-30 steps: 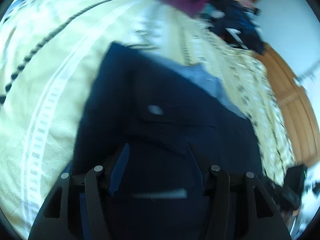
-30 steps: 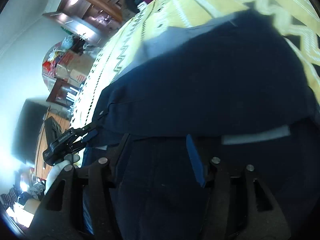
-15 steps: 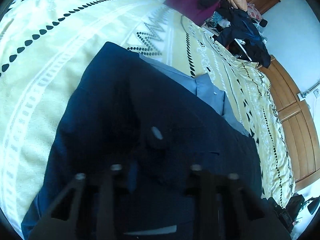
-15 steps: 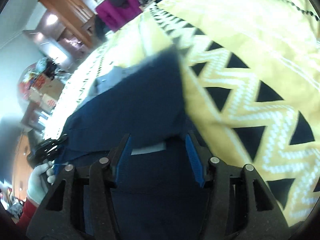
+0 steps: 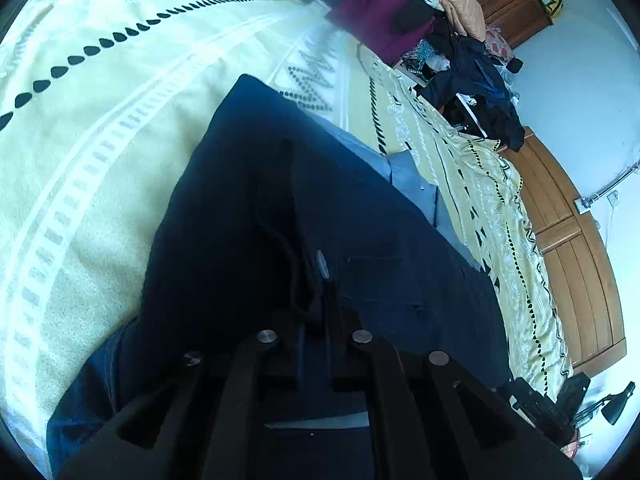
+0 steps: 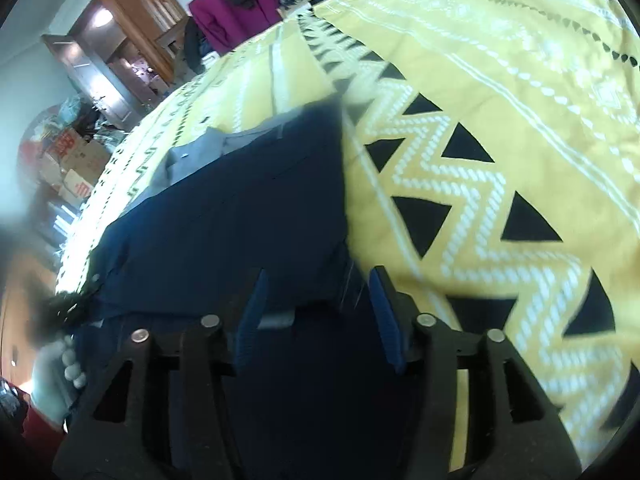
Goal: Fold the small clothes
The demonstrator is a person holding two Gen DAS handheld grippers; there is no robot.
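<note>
In the right wrist view we see the right gripper point(image 6: 316, 308) with its blue-padded fingers point(image 6: 251, 312) spread apart, over the near edge of a dark navy garment point(image 6: 240, 216). The garment lies flat on a yellow bedspread point(image 6: 500, 128) with black triangles and white zigzags. A grey-blue piece point(image 6: 192, 156) shows at its far edge. At lower left we note a gloved hand point(image 6: 60, 364), blurred. A magenta garment point(image 6: 236, 20) sits beyond the bed.

Matt navy woven-cloth garment point(image 5: 248, 216) on a yellow patterned cotton bedspread point(image 5: 100, 128).
Beyond the bedspread, glossy varnished brown wooden cabinets point(image 5: 568, 216); black matt plastic gripper arms carry bright metal rivets.
</note>
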